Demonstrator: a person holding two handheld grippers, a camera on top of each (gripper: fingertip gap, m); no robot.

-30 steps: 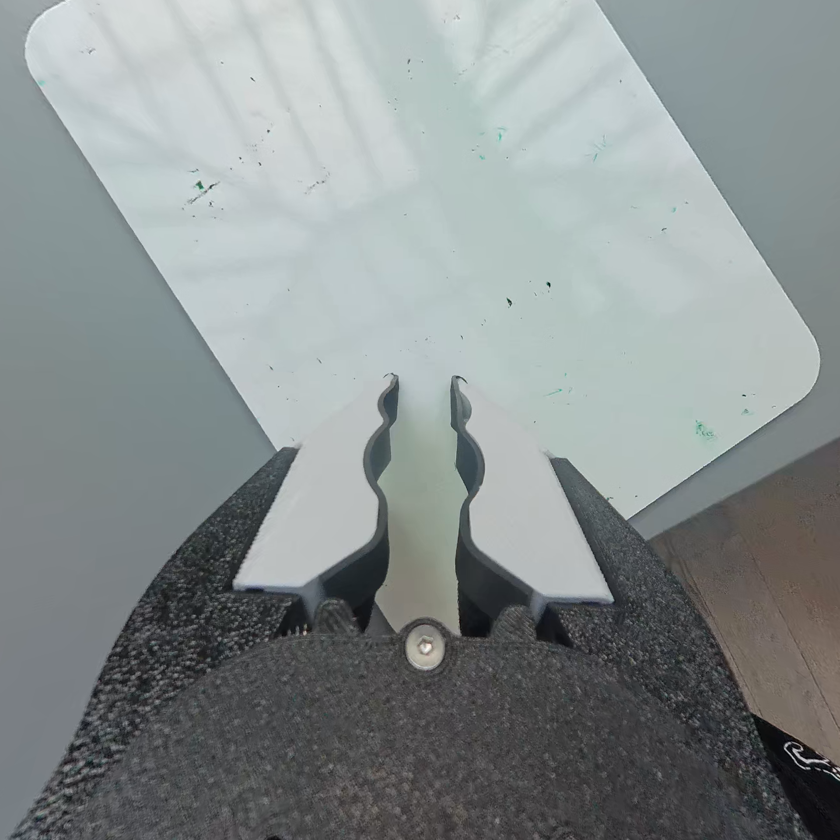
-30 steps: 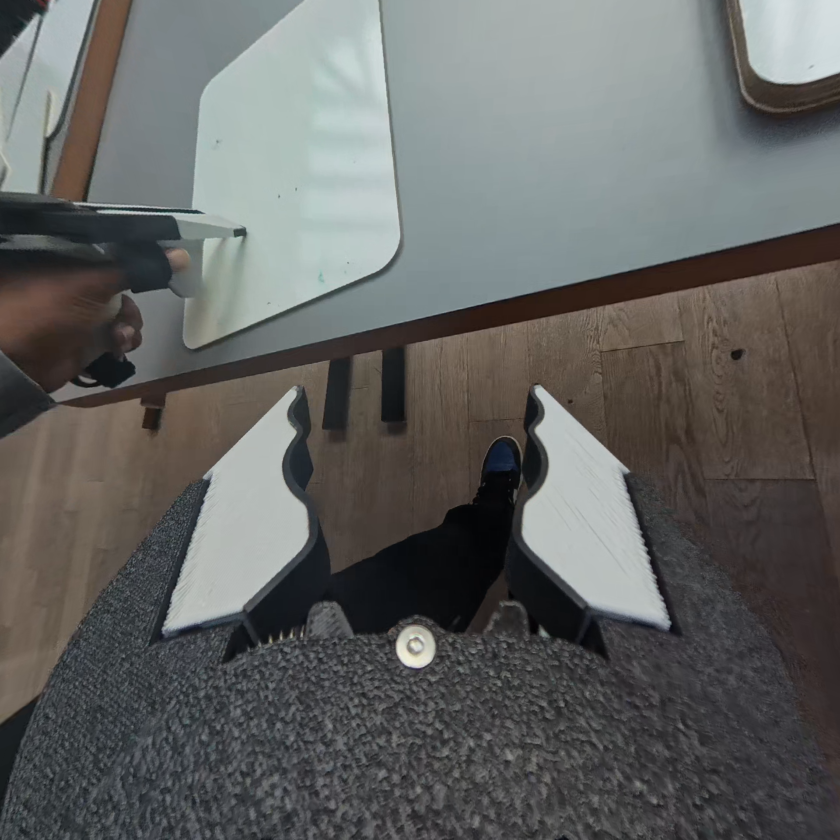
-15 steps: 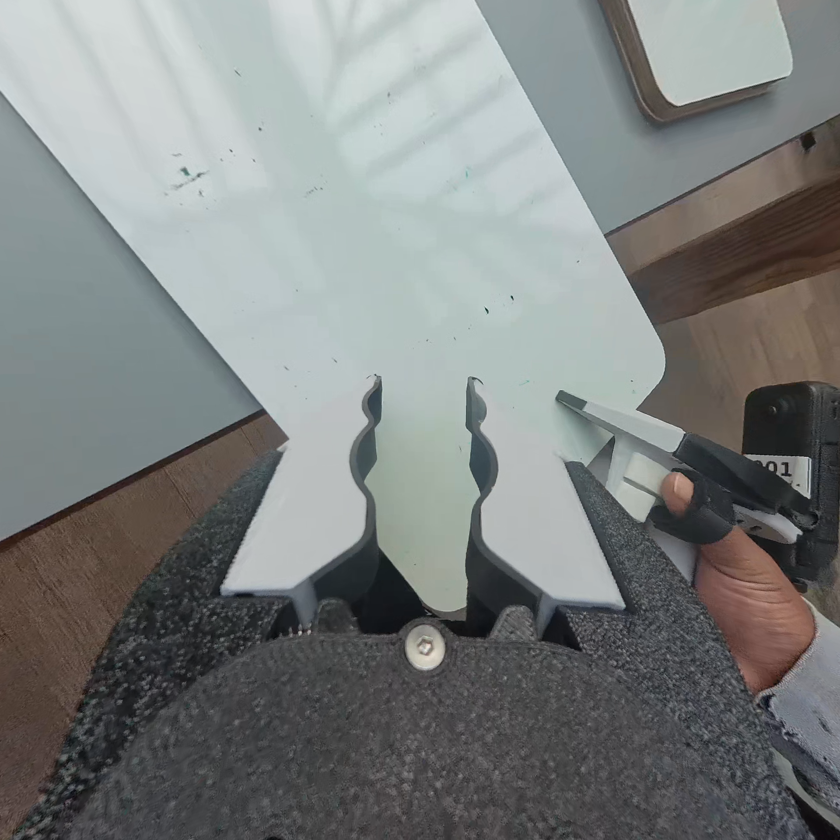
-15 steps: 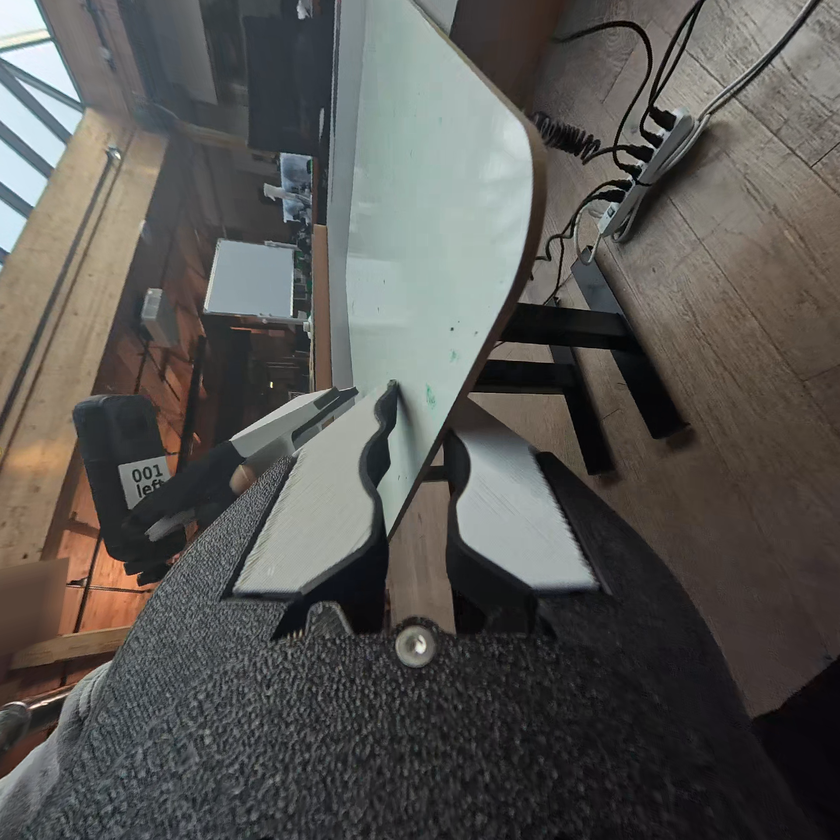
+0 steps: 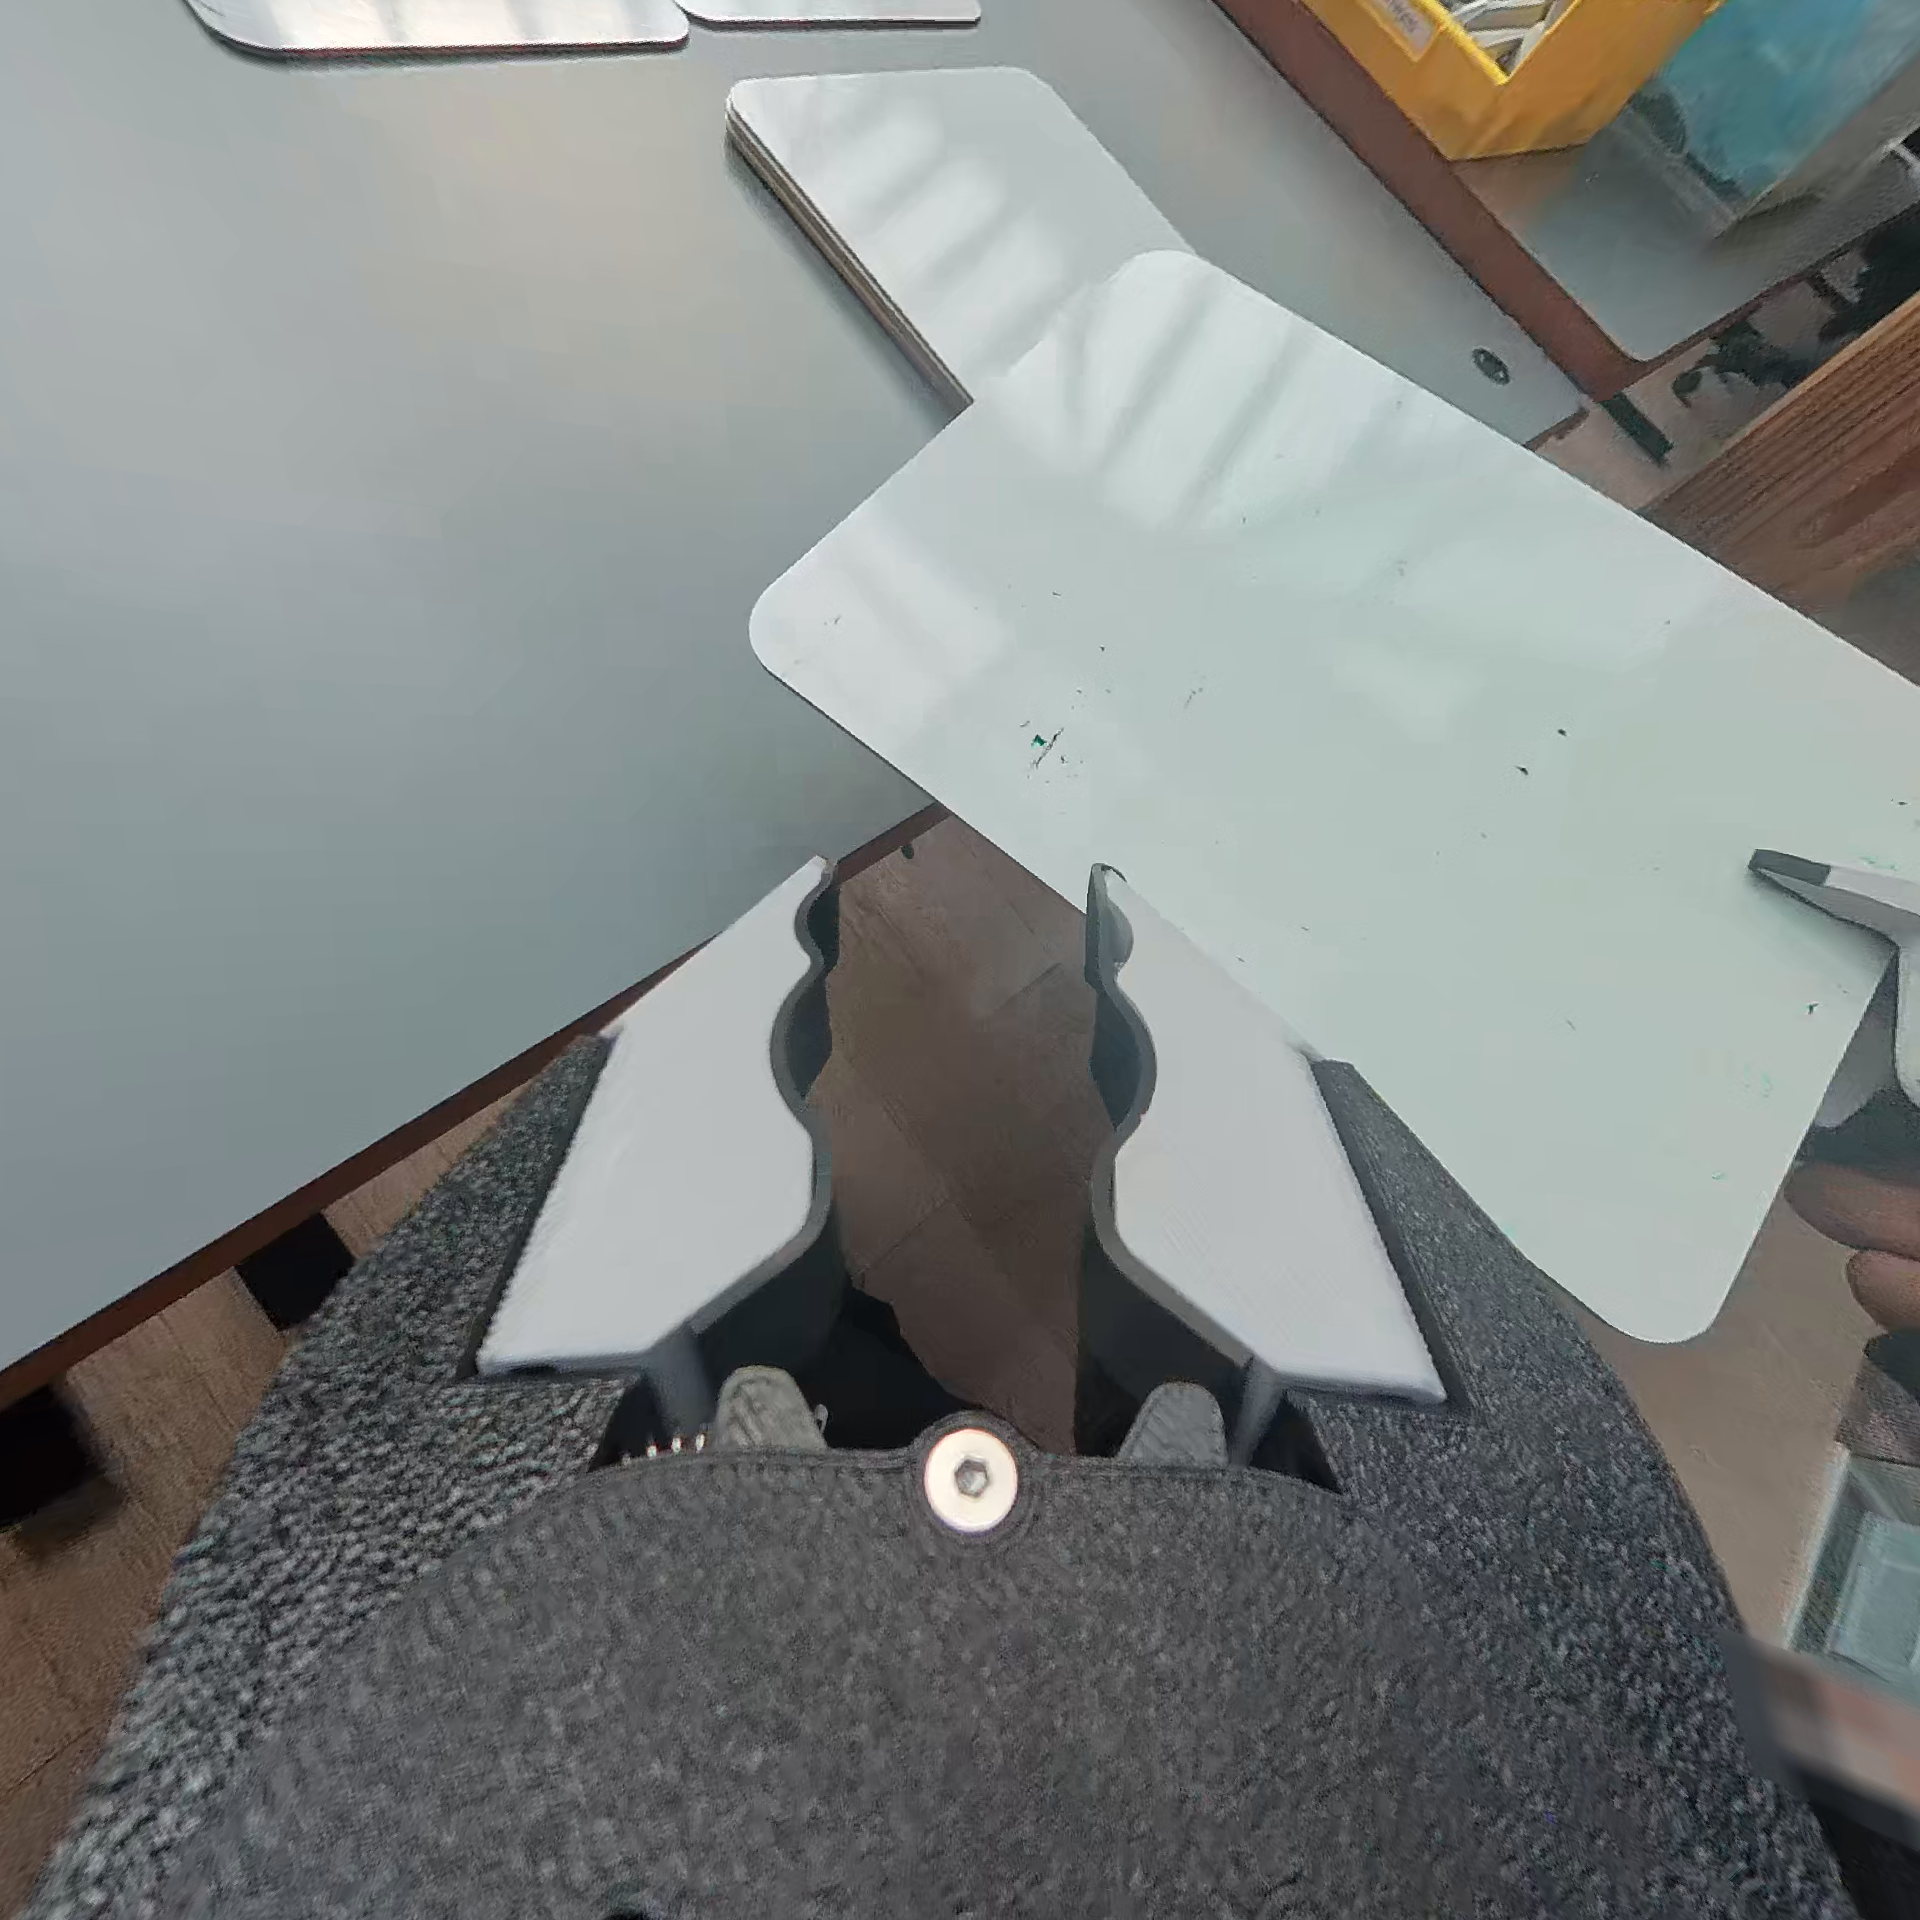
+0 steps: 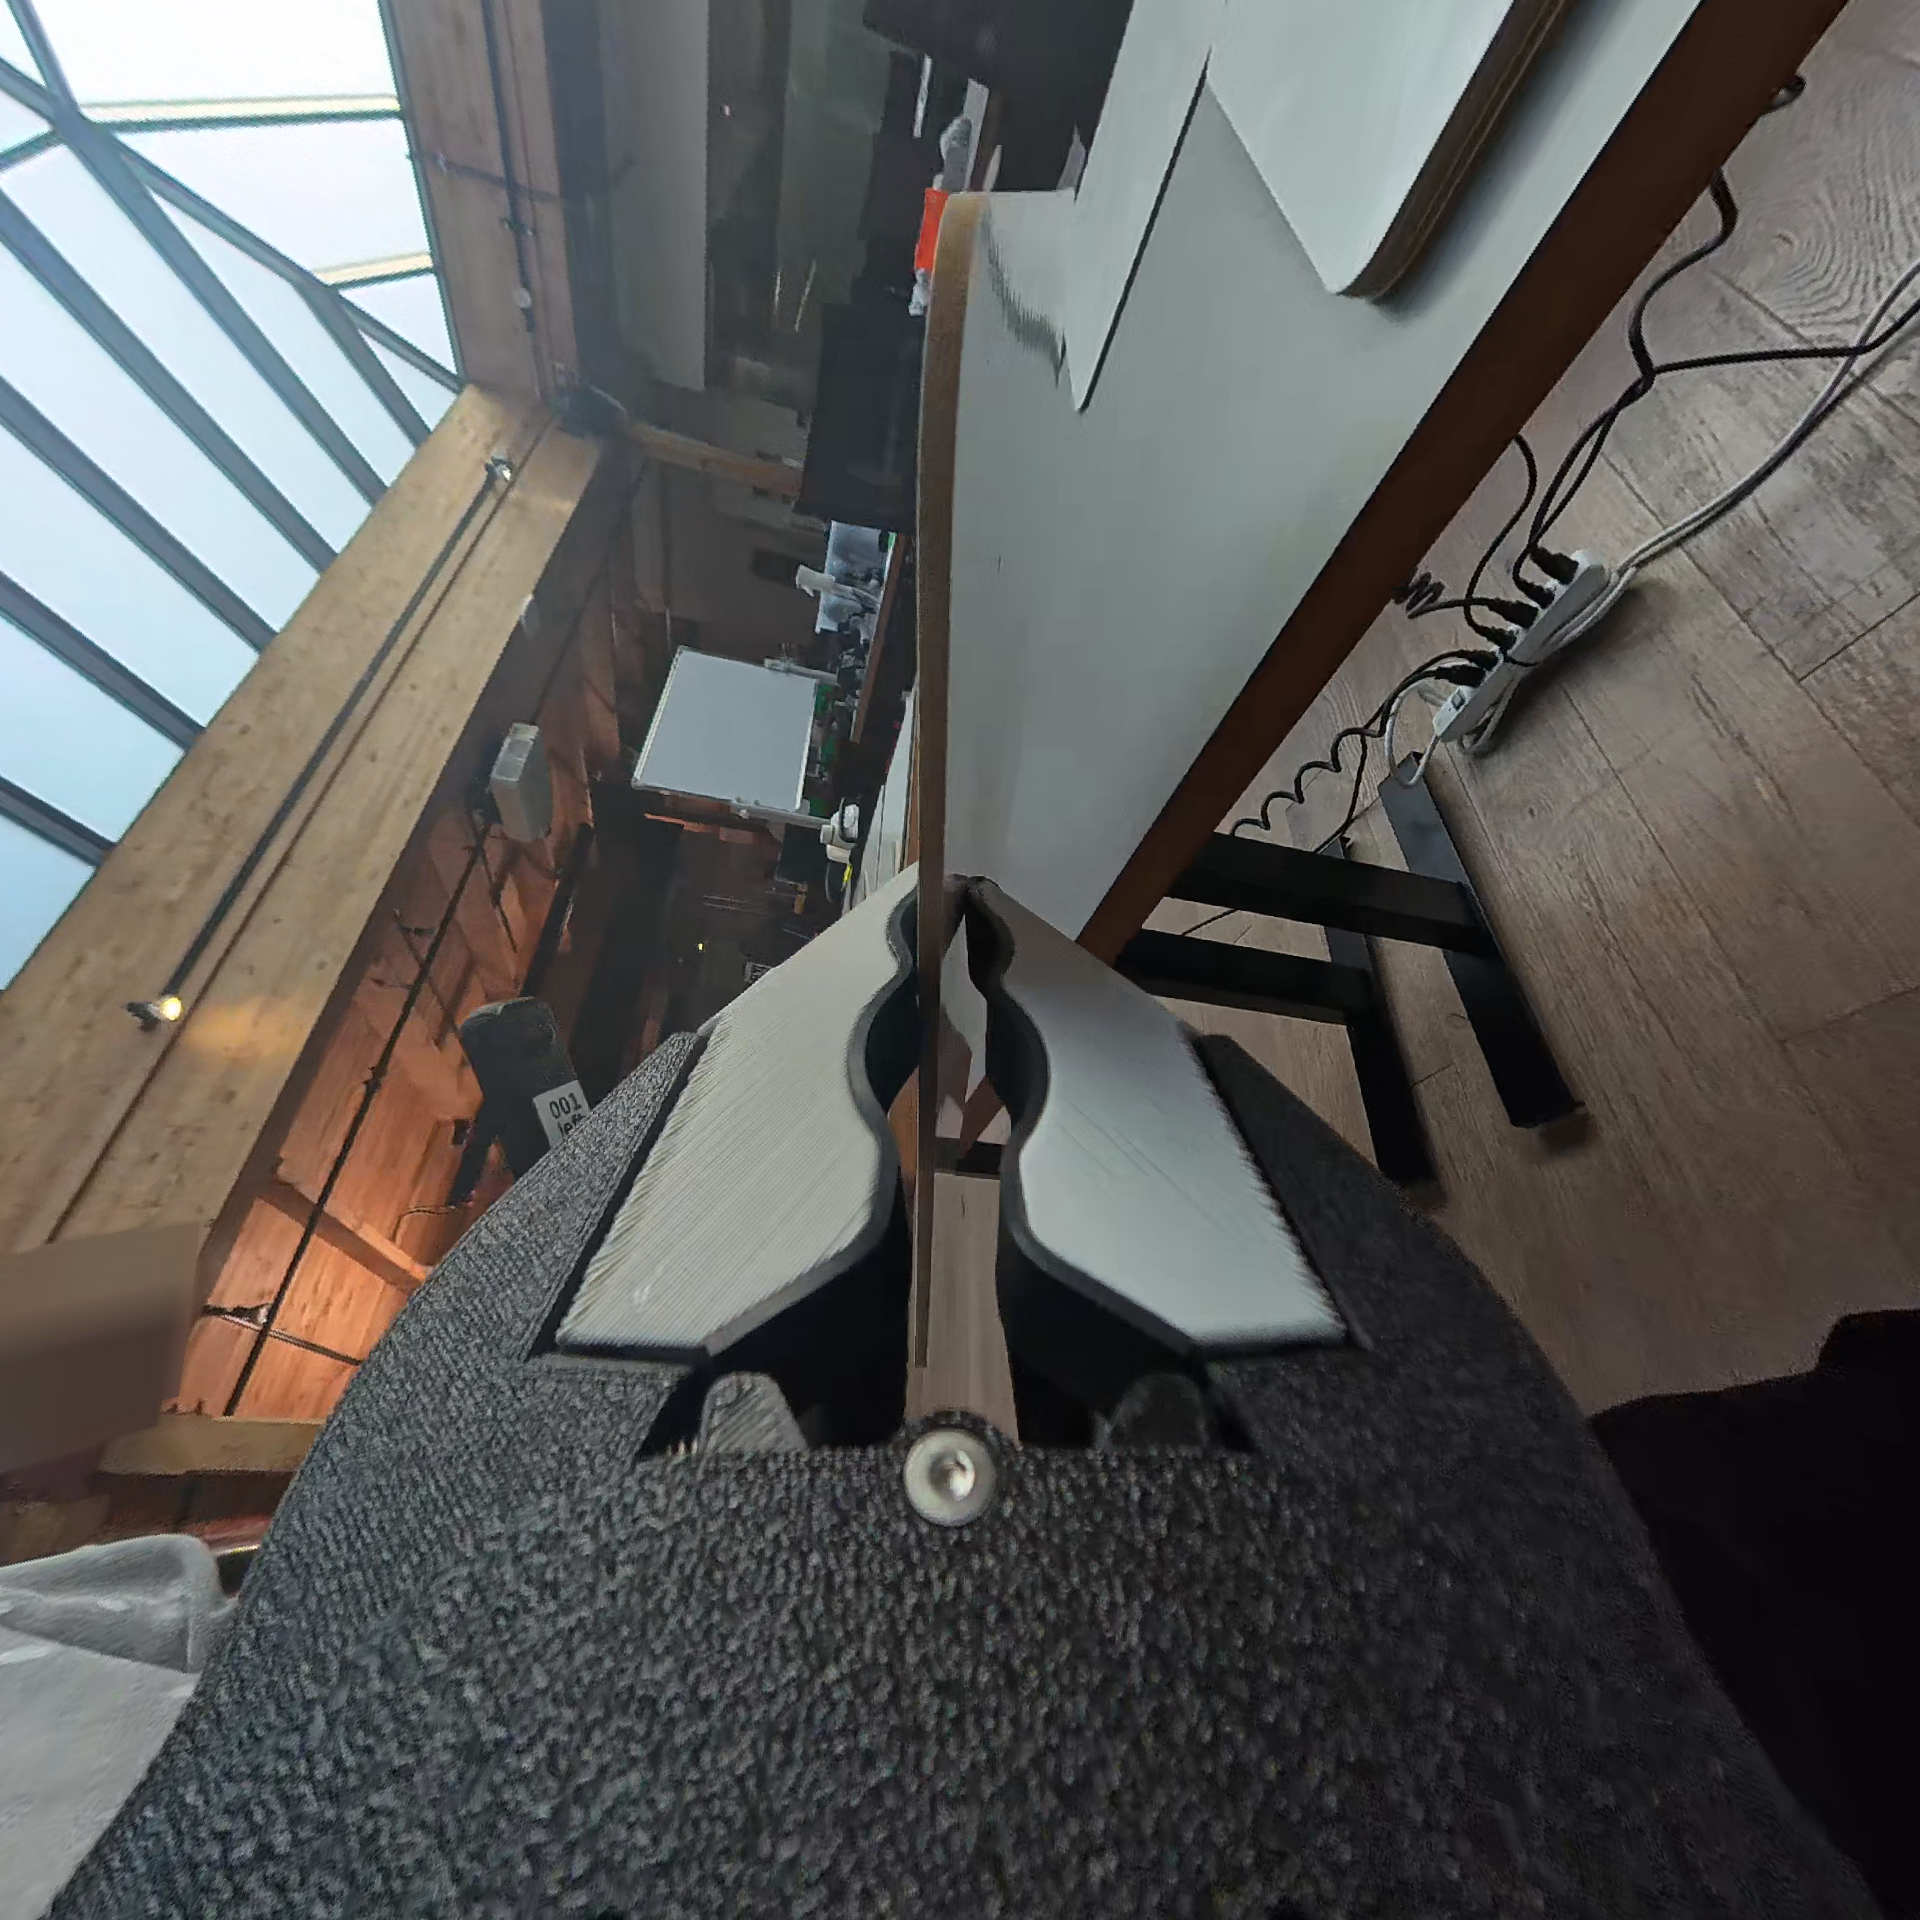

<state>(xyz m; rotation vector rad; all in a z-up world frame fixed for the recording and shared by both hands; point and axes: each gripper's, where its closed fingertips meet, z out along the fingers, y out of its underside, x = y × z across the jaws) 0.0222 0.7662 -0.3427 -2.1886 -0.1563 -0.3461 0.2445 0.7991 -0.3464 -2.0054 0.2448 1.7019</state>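
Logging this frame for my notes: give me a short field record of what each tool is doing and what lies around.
left tool: open, empty, over the table edge and floor
right tool: shut on the board's edge
board: white, rounded corners, dark and green specks, lifted off the table
table: grey top, brown edge
other boards: stacked flat on the table, beyond the held one
power strip: on the wood floor, cables plugged in
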